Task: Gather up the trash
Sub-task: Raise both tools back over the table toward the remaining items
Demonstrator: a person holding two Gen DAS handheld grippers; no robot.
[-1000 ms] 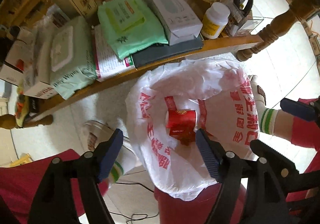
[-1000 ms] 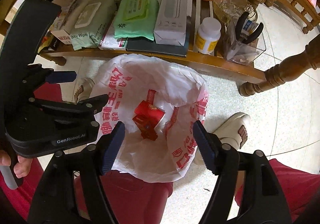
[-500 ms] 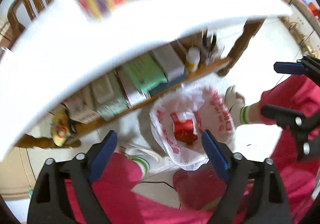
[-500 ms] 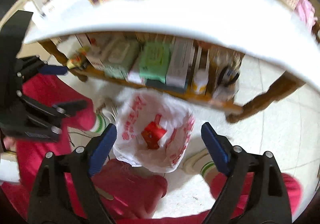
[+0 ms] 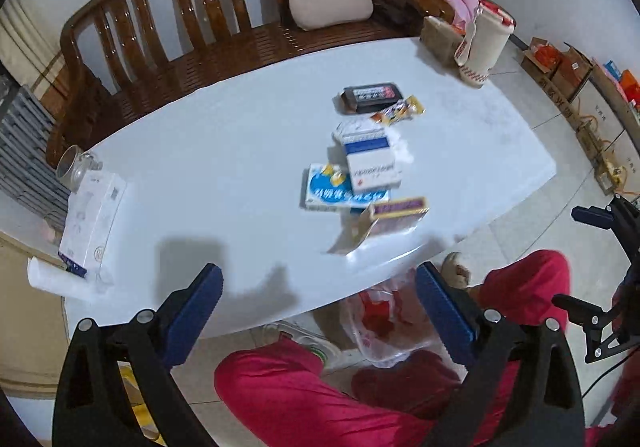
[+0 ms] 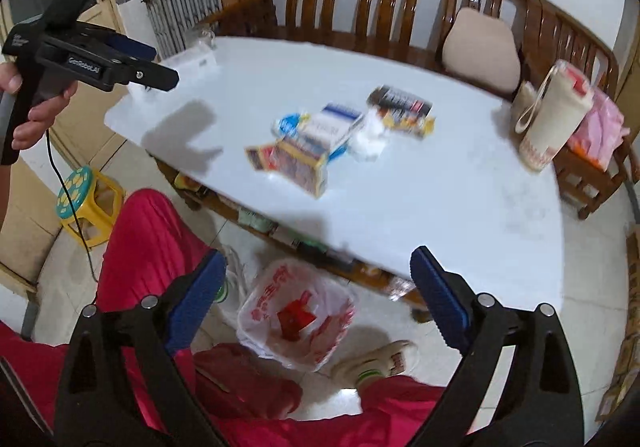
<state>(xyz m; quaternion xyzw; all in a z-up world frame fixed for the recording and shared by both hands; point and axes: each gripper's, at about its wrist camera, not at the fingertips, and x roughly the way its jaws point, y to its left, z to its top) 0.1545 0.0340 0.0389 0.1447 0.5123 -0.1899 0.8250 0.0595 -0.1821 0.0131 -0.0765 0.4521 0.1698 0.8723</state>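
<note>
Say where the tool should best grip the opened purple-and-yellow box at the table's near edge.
Probably across the purple-and-yellow box body's long flat sides, coming from above on the person's side: it lies flat by the table edge, and its open flap end looks too flimsy to pinch.

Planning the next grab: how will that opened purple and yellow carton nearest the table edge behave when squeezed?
The purple and yellow carton lies with a flap hanging open, so it probably crushes easily between the fingers. It looks empty, likely light. Resting near the edge of the white table, a push might slide it off.
</note>
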